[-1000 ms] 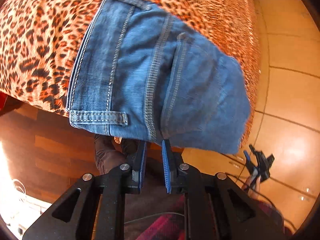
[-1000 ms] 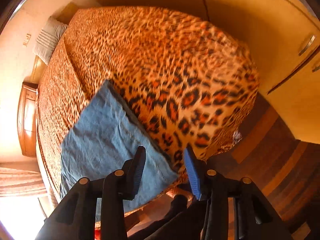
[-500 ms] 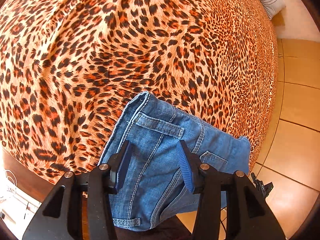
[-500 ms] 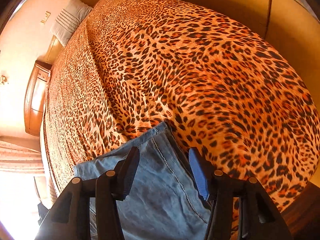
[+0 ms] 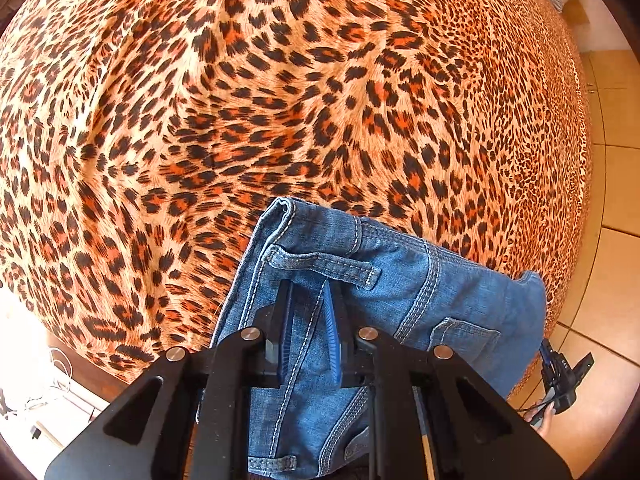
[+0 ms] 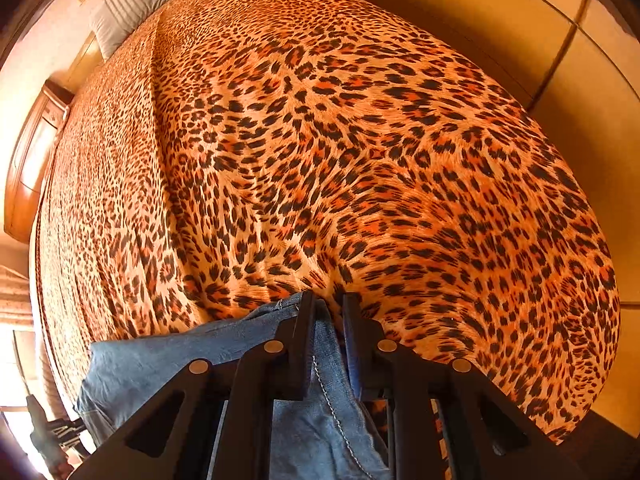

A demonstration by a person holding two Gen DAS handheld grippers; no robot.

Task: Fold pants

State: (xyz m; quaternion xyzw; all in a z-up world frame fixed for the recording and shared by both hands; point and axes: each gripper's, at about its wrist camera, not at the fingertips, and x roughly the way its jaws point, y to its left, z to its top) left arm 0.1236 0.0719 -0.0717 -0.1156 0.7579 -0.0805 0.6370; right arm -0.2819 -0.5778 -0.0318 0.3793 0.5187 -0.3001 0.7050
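I have the jeans [image 5: 400,300] gripped at two points along the waistband end, and the step in hand, as I judge it, is laying them out on the bed [image 5: 280,100] so the fold can start. To do that well I should keep both grips level and pull gently apart, so the band stays taut between them. Then I carry the cloth toward the far side until the legs clear the near edge of the bed, and lower both ends together to avoid a twist.

The left gripper [image 5: 308,320] has its jaws pressed in on the denim just near of a belt loop [image 5: 320,264]. A stitched seam runs between the blue pads, so it is pinching the jeans. A back pocket [image 5: 464,336] lies to the right of that grip, and the cloth hangs off the near edge below it.

The right gripper [image 6: 326,332] also has its jaws drawn close, with a fold of the jeans [image 6: 180,356] caught between them at the far corner of the cloth. The rest of the cloth spreads to the left. The leopard-print cover beyond both grips is bare, and a pillow [image 6: 128,12] sits at the far left.
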